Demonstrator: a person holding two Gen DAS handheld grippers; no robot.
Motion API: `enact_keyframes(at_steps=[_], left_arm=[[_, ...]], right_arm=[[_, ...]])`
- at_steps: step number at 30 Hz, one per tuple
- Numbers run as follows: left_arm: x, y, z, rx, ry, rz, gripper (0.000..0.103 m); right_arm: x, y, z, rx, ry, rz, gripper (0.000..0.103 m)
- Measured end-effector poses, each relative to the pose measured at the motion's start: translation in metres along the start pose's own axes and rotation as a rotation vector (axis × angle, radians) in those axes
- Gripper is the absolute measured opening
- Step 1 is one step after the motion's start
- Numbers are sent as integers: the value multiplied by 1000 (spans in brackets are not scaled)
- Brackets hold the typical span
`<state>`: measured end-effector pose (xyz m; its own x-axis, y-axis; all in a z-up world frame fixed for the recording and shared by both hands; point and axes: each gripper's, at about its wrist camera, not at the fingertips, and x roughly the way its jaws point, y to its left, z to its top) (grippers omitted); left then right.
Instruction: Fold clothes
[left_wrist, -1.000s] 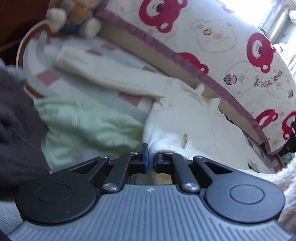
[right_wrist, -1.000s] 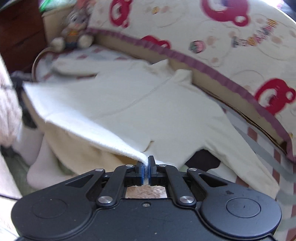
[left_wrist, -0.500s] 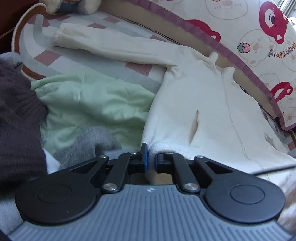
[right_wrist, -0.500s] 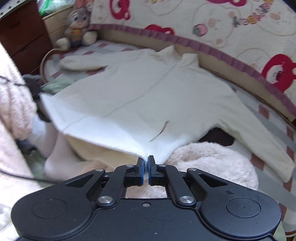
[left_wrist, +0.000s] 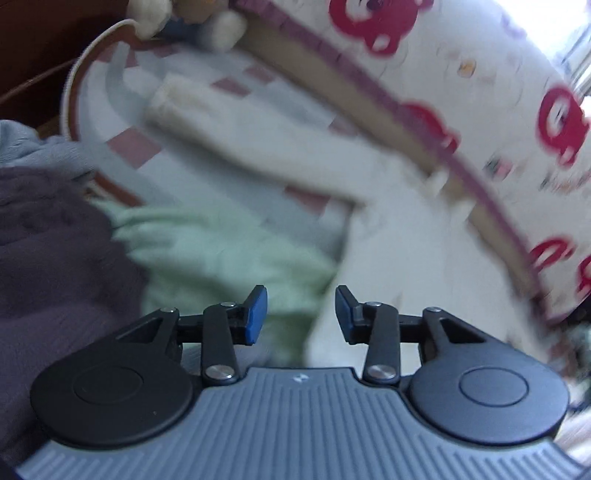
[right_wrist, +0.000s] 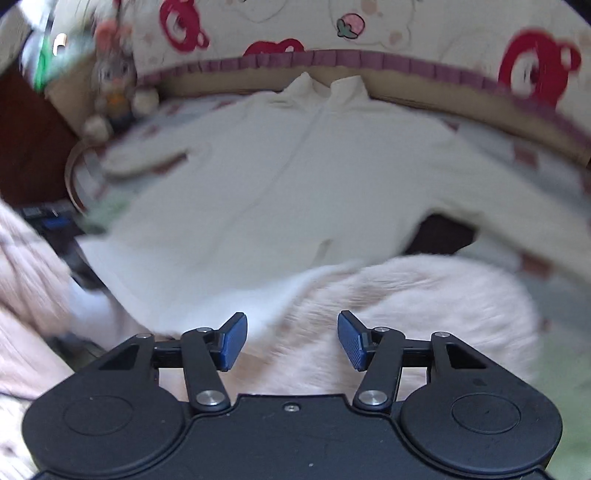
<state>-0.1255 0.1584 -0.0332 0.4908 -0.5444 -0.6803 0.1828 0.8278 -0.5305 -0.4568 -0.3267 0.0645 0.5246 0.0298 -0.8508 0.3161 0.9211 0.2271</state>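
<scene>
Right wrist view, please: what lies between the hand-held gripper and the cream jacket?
In the right wrist view, a fluffy pink garment lies between the open right hand-held gripper and the cream jacket.

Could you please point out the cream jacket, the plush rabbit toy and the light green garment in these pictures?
cream jacket (right_wrist: 295, 184): right wrist view, on its chest beside the front seam.
plush rabbit toy (right_wrist: 114, 79): right wrist view, on its grey body.
light green garment (left_wrist: 229, 258): left wrist view, on its crumpled middle.

We see a padded bumper (right_wrist: 424, 26) printed with red bears, edged by a purple frill (right_wrist: 369, 59), curving behind a checked mat (left_wrist: 129, 144). A plush rabbit (right_wrist: 114, 85) sits beside dark wooden furniture (right_wrist: 26, 147). Bright daylight (left_wrist: 569, 33) enters at right.
</scene>
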Motion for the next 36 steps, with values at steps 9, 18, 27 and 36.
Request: enact_keyframes(at_steps=[9, 18, 27, 36], left_arm=[[79, -24, -36, 162, 313, 57, 47], [92, -29, -60, 236, 285, 63, 15], [51, -50, -51, 262, 156, 5, 10], [81, -67, -69, 315, 303, 46, 10]], right_arm=[[25, 15, -13, 131, 22, 75, 60], [46, 32, -10, 43, -29, -30, 63], [-16, 60, -1, -124, -158, -130, 13], [-3, 35, -31, -95, -84, -208, 13]])
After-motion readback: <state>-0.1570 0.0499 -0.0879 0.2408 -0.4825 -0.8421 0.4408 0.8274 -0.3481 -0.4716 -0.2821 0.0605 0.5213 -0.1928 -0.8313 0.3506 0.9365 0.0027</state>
